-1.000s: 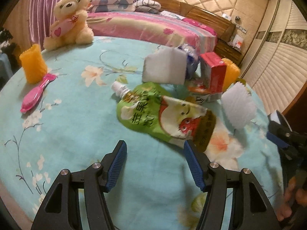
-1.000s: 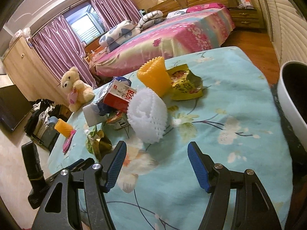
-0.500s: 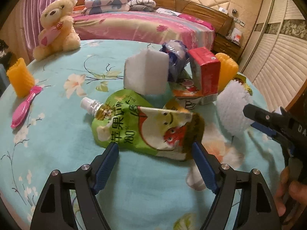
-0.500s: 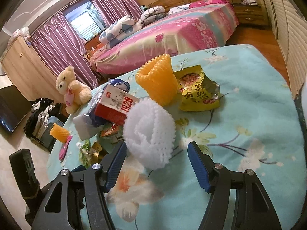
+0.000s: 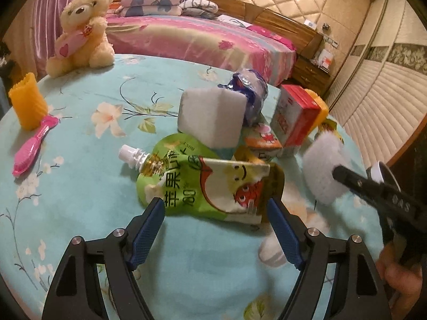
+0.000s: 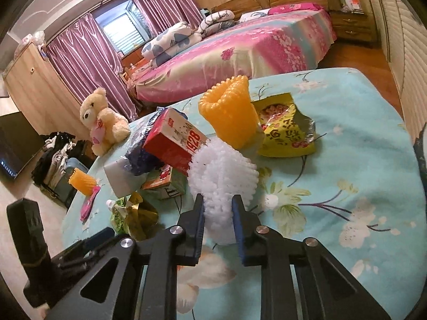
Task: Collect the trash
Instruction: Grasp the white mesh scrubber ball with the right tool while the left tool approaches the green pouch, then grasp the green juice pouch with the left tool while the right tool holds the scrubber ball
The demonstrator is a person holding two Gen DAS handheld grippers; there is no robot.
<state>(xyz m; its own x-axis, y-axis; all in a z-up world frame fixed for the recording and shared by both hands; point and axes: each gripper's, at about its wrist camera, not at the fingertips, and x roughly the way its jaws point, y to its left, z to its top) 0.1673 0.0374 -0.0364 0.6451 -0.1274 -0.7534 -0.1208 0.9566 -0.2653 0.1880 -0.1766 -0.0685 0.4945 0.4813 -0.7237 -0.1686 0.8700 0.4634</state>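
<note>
Your right gripper (image 6: 217, 213) pinches the white foam fruit net (image 6: 222, 170) on the floral tablecloth (image 6: 347, 160) (yellow snack bag (image 6: 287, 133) behind), while your left gripper (image 5: 214, 213), jaws wide, straddles the green juice pouch (image 5: 202, 184) beside a red carton (image 5: 296, 114).

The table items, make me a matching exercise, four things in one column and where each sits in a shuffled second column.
1. white foam net
2. green juice pouch
3. pink brush
4. yellow snack bag

A. beside the small orange cup
B. between the open left fingers
C. behind the tall orange cup
D. squeezed by the right fingers

Pairs: 1-D, 2-B, 3-A, 4-C
</note>
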